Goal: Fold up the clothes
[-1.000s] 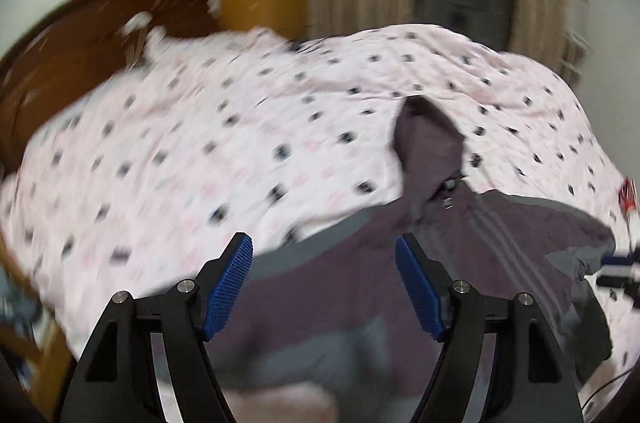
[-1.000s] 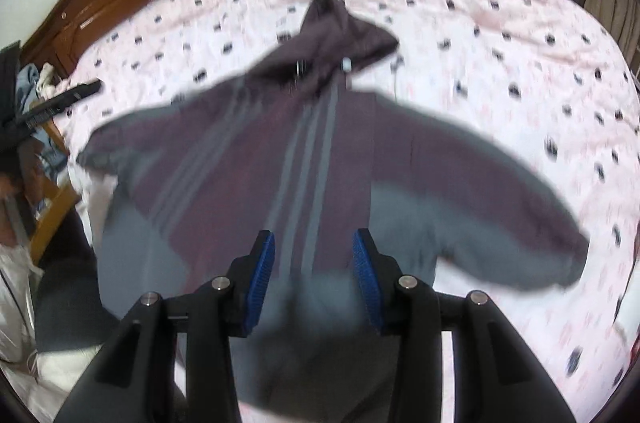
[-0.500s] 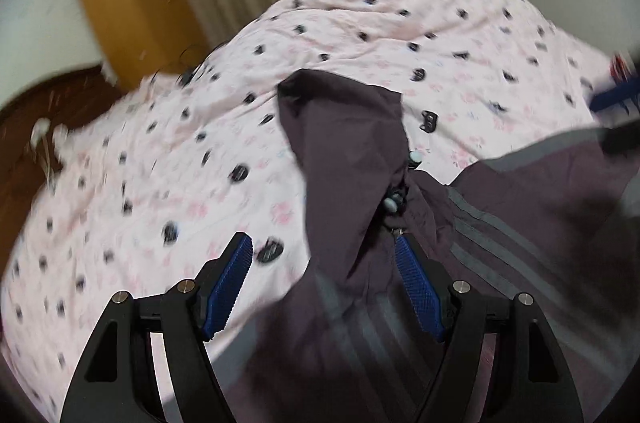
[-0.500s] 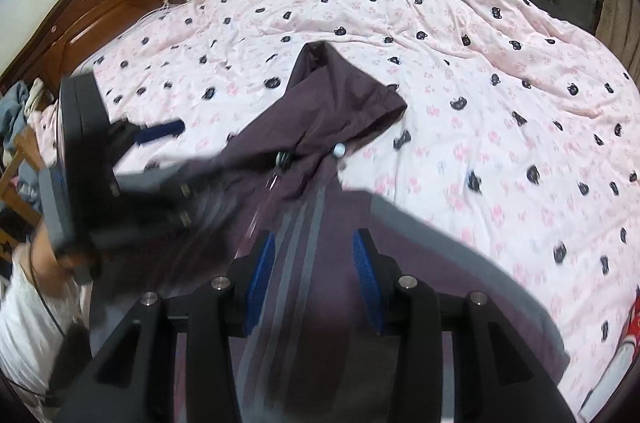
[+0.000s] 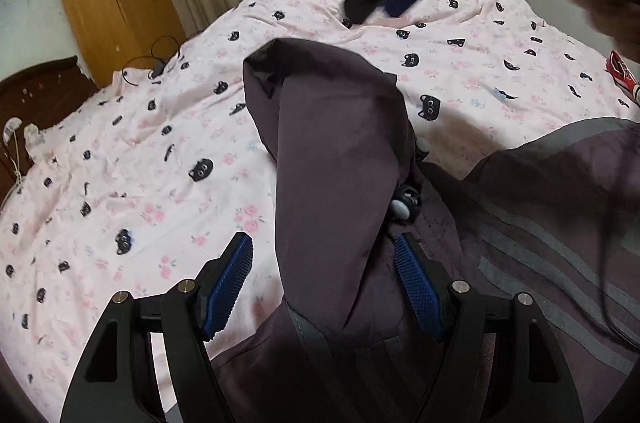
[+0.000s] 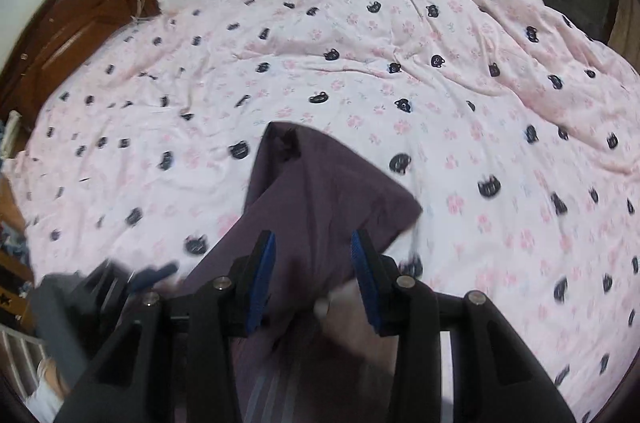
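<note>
Blue ribbed pads on the left gripper (image 5: 324,283) stand wide apart with nothing pinched — the base of the purple hood (image 5: 340,151) lies between and just ahead of them. The right gripper (image 6: 313,273) is parted too, holding nothing, low over the same hood from the other side. Outward, the hooded jacket (image 5: 540,243) lies on the pink cat-print quilt (image 6: 400,71), hood pointing straight away from both grippers, its long axis in line with their fingers, striped body trailing back beneath them. The left gripper looks the nearer to the hood's neck.
</note>
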The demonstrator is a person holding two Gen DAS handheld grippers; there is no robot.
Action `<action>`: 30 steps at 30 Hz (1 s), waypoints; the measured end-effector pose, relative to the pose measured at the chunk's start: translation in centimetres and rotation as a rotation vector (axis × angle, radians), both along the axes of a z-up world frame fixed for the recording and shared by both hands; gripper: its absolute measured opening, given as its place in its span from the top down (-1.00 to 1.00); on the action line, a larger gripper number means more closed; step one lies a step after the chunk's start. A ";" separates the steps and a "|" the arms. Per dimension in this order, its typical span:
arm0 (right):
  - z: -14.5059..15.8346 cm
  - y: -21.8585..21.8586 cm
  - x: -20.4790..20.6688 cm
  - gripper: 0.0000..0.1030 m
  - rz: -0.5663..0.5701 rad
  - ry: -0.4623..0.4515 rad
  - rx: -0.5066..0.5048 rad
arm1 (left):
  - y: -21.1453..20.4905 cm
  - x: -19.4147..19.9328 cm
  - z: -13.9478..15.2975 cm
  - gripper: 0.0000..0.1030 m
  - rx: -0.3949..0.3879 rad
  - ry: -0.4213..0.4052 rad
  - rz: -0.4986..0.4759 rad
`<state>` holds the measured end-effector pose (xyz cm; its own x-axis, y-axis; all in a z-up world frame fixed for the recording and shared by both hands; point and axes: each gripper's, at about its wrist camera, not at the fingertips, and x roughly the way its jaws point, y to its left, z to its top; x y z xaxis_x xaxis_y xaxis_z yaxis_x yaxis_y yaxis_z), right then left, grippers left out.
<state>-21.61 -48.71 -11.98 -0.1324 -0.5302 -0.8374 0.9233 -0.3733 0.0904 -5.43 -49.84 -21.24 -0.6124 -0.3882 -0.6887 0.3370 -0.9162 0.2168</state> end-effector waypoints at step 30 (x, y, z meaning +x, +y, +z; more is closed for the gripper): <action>8.5 -2.3 3.7 0.96 -0.215 -0.210 -0.345 | -2.6 2.6 3.2 -0.25 0.115 0.208 0.061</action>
<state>-17.91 -51.02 -3.49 -0.1167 -0.7621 -0.6369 0.7763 -0.4699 0.4201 -2.83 -52.44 -18.07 -0.7236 -0.3548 -0.5921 0.4188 -0.9075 0.0320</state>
